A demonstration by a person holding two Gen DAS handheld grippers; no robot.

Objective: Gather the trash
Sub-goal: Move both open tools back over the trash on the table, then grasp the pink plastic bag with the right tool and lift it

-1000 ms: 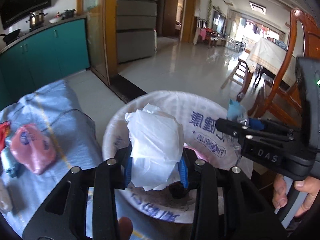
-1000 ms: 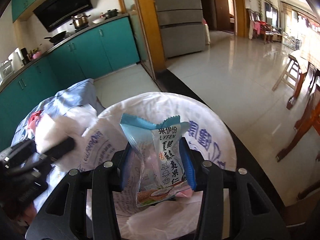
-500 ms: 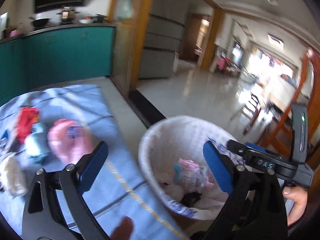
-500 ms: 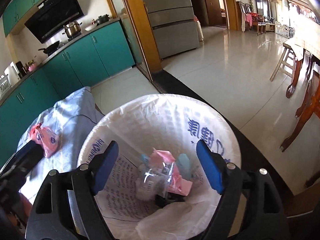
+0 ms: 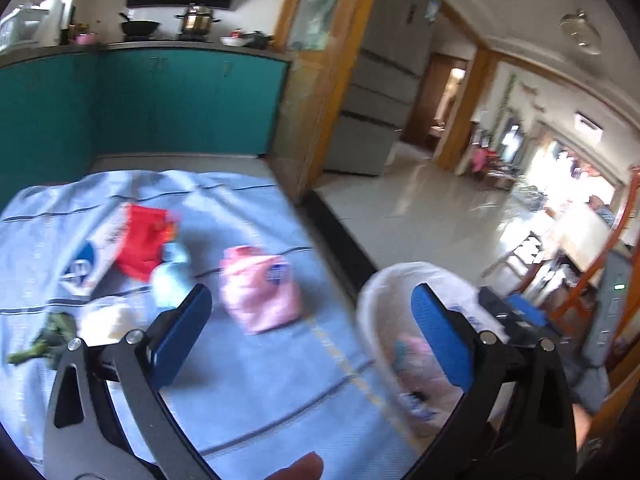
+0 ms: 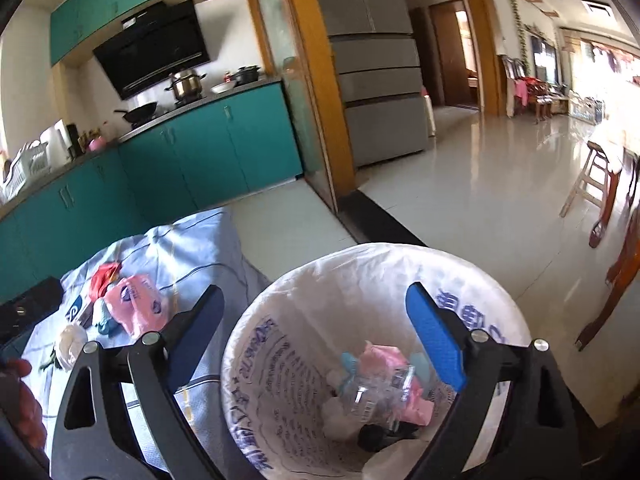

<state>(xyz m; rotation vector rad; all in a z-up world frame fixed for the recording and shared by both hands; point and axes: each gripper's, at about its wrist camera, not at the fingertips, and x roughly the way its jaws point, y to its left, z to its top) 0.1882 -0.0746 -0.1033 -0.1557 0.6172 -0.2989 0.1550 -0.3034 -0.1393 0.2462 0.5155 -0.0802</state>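
Note:
A bin lined with a white printed bag (image 6: 472,276) stands beside the table and holds several wrappers (image 6: 384,380). It also shows in the left wrist view (image 5: 384,280). My right gripper (image 6: 316,332) is open and empty above the bin. My left gripper (image 5: 312,332) is open and empty over the blue tablecloth (image 5: 248,392). On the cloth lie a pink packet (image 5: 260,292), a red wrapper (image 5: 142,240), a light blue wrapper (image 5: 170,276), a white tissue (image 5: 106,318) and a green scrap (image 5: 44,344). The pink packet also shows in the right wrist view (image 6: 136,308).
Teal kitchen cabinets (image 6: 208,152) with a stove and pots stand behind the table. A grey fridge (image 6: 380,72) is past a wooden door frame. Wooden chairs (image 6: 624,264) and a stool (image 6: 592,184) stand on the tiled floor to the right.
Both grippers opened and dropped the white tissue and the snack packet into the bin. The left gripper then swung left, from over the bin to over the cloth.

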